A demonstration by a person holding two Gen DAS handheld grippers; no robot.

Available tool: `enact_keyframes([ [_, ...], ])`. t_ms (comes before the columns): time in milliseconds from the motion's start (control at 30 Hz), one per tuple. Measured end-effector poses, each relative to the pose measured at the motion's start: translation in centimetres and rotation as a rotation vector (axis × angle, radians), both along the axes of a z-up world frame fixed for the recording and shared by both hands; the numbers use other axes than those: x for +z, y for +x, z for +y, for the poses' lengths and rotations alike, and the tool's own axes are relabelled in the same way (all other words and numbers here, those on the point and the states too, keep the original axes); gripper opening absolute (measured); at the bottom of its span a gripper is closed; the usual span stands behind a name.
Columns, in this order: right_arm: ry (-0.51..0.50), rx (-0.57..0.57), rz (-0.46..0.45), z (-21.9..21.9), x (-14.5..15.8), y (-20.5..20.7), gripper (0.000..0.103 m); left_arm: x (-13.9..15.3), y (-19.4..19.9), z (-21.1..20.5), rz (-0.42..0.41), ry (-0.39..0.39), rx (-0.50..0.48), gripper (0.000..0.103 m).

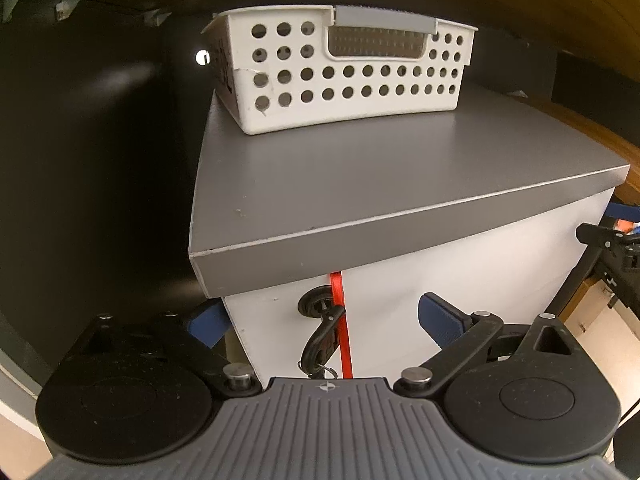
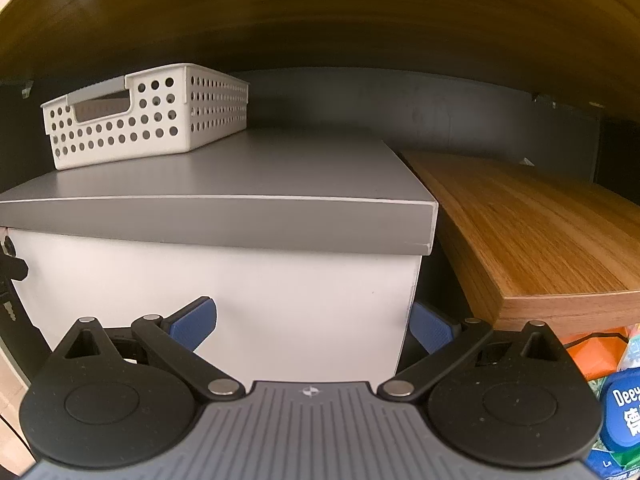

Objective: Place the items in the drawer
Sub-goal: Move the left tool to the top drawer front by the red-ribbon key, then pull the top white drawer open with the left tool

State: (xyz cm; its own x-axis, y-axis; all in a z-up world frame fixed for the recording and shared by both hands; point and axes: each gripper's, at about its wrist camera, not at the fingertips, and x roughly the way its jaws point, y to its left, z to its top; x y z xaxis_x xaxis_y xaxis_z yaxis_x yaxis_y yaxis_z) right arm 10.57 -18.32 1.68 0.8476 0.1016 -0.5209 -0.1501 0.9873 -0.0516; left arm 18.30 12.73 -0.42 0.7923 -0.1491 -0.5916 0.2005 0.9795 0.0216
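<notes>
Drawer [image 1: 460,280] front closed, facing both spread, empty claws

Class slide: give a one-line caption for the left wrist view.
Open left tongs face a white cabinet with key and red ribbon; perforated basket on top.

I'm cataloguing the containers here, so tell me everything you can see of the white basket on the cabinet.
The white basket is a shallow, rectangular bin that looks like plastic, its walls perforated with rows of round holes. One end has a cut-out handle opening capped by a grey grip. A crack shows near one corner. It sits upright and flat on the grey cabinet top, toward the back, under a wooden surface. Its contents are hidden. Neither tool touches it.
</notes>
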Motion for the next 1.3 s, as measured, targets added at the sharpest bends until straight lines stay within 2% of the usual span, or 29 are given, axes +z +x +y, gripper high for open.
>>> enact_keyframes([
  [200, 0.003, 0.0, 0.009, -0.1, 0.2, -1.3, 0.103, 0.0, -0.9, 0.2, -0.002, -0.013, 0.019, 0.099],
  [733, 0.019, -0.013, 0.068, -0.5, 1.8, -8.0, 0.103, -0.2, -7.4, -1.6, 0.001, -0.004, 0.064, 0.101],
  [1300, 0.02, 0.071, 0.17, -1.5, 3.5, -14.4, 0.103, 0.0, -14.4, -2.7, 0.03, -0.01, 0.101, 0.101],
])
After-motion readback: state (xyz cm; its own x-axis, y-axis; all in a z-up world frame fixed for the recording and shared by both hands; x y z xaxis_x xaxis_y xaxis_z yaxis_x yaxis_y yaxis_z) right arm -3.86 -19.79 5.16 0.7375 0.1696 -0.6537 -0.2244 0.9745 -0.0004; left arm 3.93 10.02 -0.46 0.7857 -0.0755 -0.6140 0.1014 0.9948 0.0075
